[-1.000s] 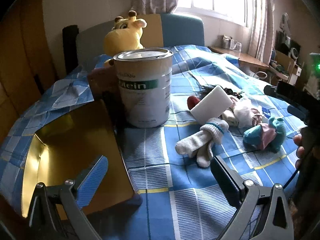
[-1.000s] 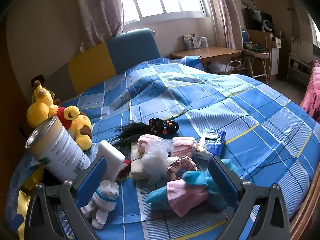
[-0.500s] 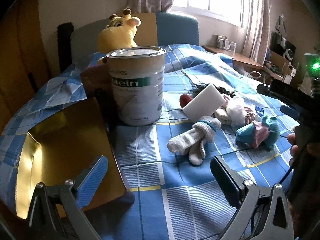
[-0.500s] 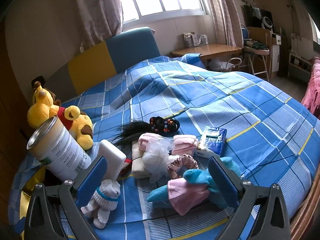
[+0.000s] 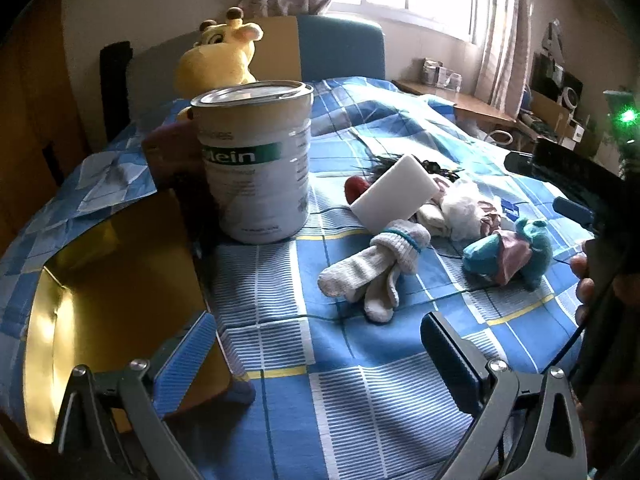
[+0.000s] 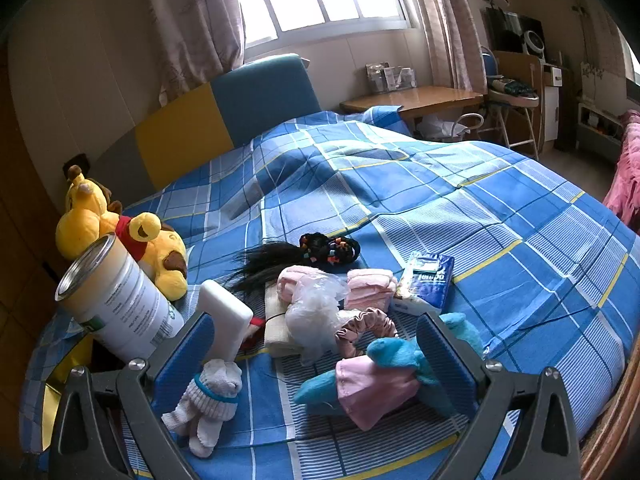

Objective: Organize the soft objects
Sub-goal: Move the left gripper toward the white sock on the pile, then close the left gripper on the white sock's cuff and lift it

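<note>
1. My left gripper (image 5: 318, 344) hangs low over the bed (image 5: 360, 400), its fingers spread wide apart with nothing between them.
2. My right gripper (image 6: 316, 350) is above the pile of soft things, fingers likewise wide apart and empty.
3. The rolled white socks (image 5: 372, 268) with a teal band lie on the blue checked cover ahead of my left fingers, just in front of a white foam block (image 5: 394, 198) that leans tilted against the heap.
4. To their right lies a teal plush toy in a pink dress (image 6: 380, 376); from the right wrist it sits between my right fingers but lower, on the bed, not gripped.
5. Behind it are a pink scrunchie (image 6: 366, 326), a crumpled clear plastic bag (image 6: 316, 308), folded pink cloth (image 6: 368, 288), a tissue pack (image 6: 428, 282) and a black hairpiece (image 6: 304, 254).
6. A tall tin can (image 5: 256, 160) stands upright at the left, with a yellow plush giraffe (image 5: 220, 60) behind it.
7. A gold-lined box (image 5: 112, 292) lies open beside the can, near my left fingers.
8. A person's hand (image 5: 586, 280) shows at the right edge of the left wrist view, on the other gripper's handle.
</note>
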The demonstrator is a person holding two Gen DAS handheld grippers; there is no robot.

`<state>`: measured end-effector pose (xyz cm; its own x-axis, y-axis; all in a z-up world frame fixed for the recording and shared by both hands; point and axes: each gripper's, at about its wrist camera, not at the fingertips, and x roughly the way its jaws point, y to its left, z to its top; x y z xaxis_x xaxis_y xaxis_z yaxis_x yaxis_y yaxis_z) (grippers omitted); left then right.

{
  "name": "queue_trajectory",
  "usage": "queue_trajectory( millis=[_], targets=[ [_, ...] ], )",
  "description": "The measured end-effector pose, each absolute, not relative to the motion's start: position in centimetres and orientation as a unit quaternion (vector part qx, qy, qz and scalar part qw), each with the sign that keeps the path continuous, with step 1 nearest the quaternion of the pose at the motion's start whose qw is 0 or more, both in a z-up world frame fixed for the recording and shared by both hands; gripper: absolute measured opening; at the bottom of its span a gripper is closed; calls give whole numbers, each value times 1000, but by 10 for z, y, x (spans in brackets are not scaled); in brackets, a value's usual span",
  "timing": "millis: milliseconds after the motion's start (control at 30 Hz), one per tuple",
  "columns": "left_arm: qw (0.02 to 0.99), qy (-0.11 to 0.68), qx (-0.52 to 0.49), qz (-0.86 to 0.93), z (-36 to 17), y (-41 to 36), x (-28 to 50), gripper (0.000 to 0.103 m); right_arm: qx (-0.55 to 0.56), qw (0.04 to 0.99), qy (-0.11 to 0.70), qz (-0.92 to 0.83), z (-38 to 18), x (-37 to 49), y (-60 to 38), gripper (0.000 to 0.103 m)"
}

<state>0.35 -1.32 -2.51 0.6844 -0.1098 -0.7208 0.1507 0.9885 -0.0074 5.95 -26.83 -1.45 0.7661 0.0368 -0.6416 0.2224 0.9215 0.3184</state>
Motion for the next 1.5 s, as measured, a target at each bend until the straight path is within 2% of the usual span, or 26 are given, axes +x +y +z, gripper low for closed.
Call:
queue_trajectory(
  millis=[600, 767, 900, 1367, 1433, 1467, 1500],
  targets=[
    [895, 431, 14, -118, -36, -18, 42, 102, 220, 912, 342, -46, -17, 60, -276, 103],
    [887, 441, 32, -132, -44, -29, 61, 94, 230, 908, 348, -43, -20, 61, -278, 103],
    [878, 456, 46, -138, -55, -40, 81, 81, 235, 907, 348, -40, -21, 61, -279, 103],
    [862, 469, 107, -160, -88, -90, 126, 80, 240, 903, 355, -26, -24, 64, -277, 103],
    [855, 475, 94, -183, -93, -94, 129, 61, 239, 903, 357, -26, -24, 65, -277, 103],
    [852, 478, 86, -195, -95, -96, 129, 48, 239, 902, 358, -26, -25, 65, -277, 103],
    [850, 479, 82, -202, -97, -97, 127, 45, 239, 902, 359, -26, -25, 66, -277, 103]
  ],
)
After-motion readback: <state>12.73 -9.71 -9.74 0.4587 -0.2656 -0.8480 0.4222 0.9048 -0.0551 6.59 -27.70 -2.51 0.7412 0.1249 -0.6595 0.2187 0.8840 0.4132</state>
